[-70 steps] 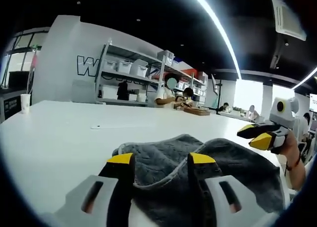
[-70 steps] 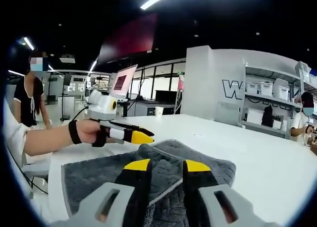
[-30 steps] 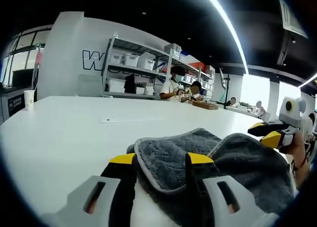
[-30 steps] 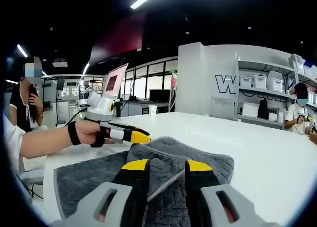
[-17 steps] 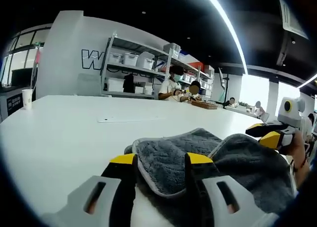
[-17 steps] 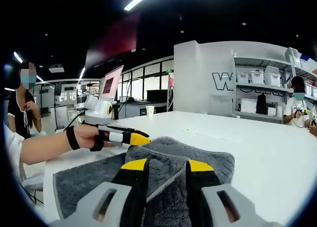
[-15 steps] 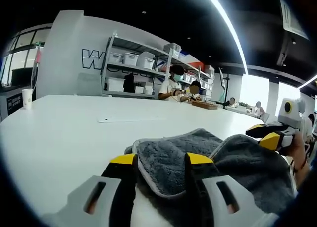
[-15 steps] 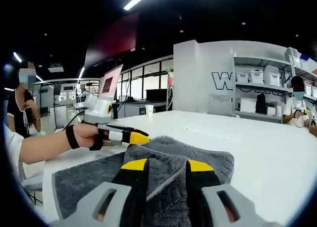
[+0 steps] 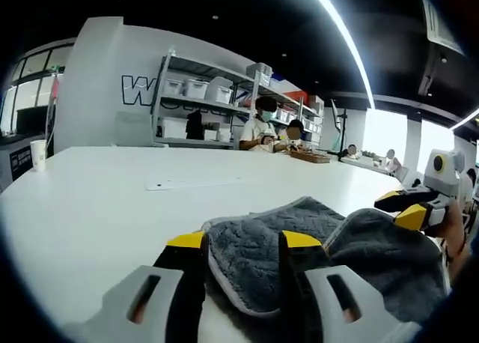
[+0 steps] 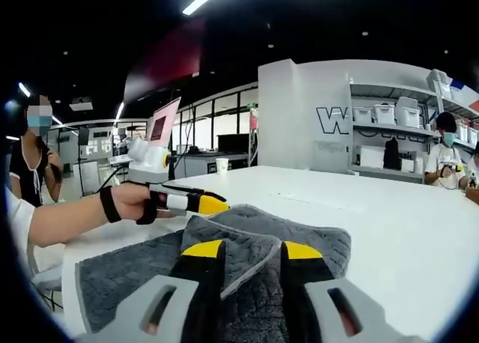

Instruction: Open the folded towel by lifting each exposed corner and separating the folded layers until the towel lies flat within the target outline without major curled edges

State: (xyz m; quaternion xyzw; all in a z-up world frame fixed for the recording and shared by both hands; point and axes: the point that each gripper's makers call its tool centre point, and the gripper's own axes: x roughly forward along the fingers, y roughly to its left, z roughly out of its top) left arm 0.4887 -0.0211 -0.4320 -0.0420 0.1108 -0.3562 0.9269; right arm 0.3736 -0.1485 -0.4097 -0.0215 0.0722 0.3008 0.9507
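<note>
The unfolding is judged to be partway done: the grey towel point(image 9: 329, 234) is being shown lying on the white table point(image 9: 97, 201), one layer already spread flat toward seven o'clock in the right gripper view, while a folded flap with a pale stitched edge is being held raised and curled over it, so the flap is left to be carried open and the edges flattened; no target outline can be made out. In the left gripper view the left gripper point(image 9: 243, 242) is being presented with its yellow-tipped jaws rising from six o'clock, the hemmed fold of the towel lying between them; whether cloth is being pinched or merely framed cannot be told. The right gripper point(image 10: 251, 249) is being shown likewise in the right gripper view, jaws parted a little with the towel's point(image 10: 292, 234) raised edge running between the tips, contact again not being tellable. The left gripper point(image 10: 191, 203) is also being seen at nine o'clock in the right gripper view, held level by a hand point(image 10: 131, 203) with a dark wrist strap, its tips close together just above the towel's far fold.
</note>
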